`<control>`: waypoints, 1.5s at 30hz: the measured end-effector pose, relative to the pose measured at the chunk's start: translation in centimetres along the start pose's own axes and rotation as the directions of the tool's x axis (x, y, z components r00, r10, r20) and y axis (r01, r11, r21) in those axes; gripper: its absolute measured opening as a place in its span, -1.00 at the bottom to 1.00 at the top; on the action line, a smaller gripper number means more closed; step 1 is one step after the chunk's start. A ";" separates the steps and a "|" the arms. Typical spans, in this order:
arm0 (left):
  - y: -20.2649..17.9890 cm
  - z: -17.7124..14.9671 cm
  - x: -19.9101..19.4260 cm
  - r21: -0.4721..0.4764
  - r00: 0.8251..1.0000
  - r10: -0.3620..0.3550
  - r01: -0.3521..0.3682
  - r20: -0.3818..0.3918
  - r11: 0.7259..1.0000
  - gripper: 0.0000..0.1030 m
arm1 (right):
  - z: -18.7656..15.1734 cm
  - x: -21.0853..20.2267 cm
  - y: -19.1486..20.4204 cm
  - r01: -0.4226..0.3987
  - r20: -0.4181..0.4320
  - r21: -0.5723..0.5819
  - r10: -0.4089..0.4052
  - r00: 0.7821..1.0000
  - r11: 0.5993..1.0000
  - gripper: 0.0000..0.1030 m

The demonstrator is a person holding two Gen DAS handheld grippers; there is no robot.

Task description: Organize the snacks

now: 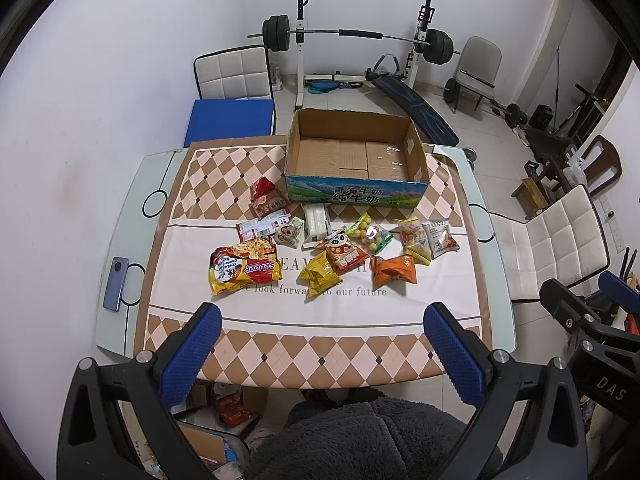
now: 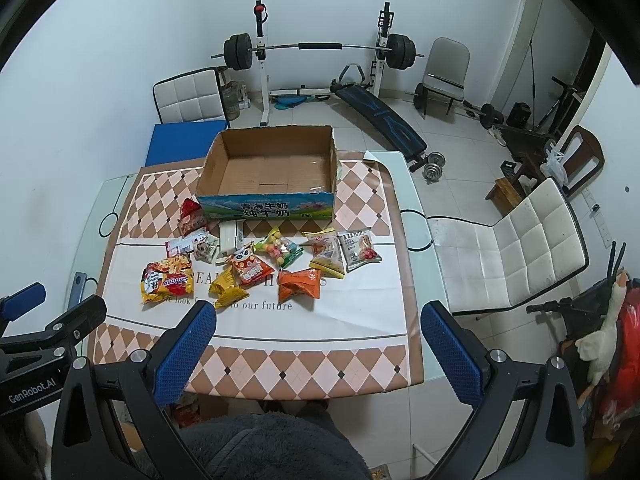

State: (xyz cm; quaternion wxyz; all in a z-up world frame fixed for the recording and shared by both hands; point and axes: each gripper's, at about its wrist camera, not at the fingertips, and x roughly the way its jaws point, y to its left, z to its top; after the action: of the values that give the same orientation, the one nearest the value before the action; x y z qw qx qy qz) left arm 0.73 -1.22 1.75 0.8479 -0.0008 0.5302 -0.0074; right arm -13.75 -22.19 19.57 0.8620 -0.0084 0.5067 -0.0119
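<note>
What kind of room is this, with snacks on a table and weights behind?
Probably a room in a home that doubles as a gym: a dining table with white padded chairs, and behind it a barbell rack, a sit-up bench and dumbbells on the tiled floor.

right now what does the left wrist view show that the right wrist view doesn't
Only the left wrist view shows the whole phone lying flat on the table's left edge; the right wrist view catches just a sliver of it.

Only the right wrist view shows the dumbbells on the floor and the white stuffed toy.

Both show the empty cardboard box, the scattered snacks, and open grippers above the near table edge.
</note>
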 end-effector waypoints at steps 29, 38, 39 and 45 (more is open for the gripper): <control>-2.3 1.7 -0.4 -0.005 1.000 -0.007 0.007 0.004 1.000 1.00 | 2.0 -0.7 1.1 -0.017 -0.003 -0.003 0.017 1.000 1.000 1.00; -3.1 2.7 1.2 -0.084 1.000 0.002 -0.002 -0.007 0.996 1.00 | 2.8 2.0 0.5 -0.064 -0.048 0.034 0.066 0.997 0.997 1.00; -3.0 2.8 1.6 -0.097 1.000 0.008 -0.009 -0.009 0.995 1.00 | 2.4 3.0 -0.2 -0.075 -0.060 0.040 0.078 0.995 0.996 1.00; -0.7 2.8 6.9 -0.213 0.993 0.045 -0.067 -0.108 0.975 1.00 | 3.0 10.9 -1.3 -0.138 -0.181 0.078 0.150 0.972 0.987 1.00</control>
State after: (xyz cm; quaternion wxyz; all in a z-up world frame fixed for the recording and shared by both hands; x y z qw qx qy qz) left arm 6.30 -2.03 -3.21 0.8143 -0.0776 0.5704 0.0742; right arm -5.84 -23.79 11.49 0.8092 0.0575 0.5838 0.0333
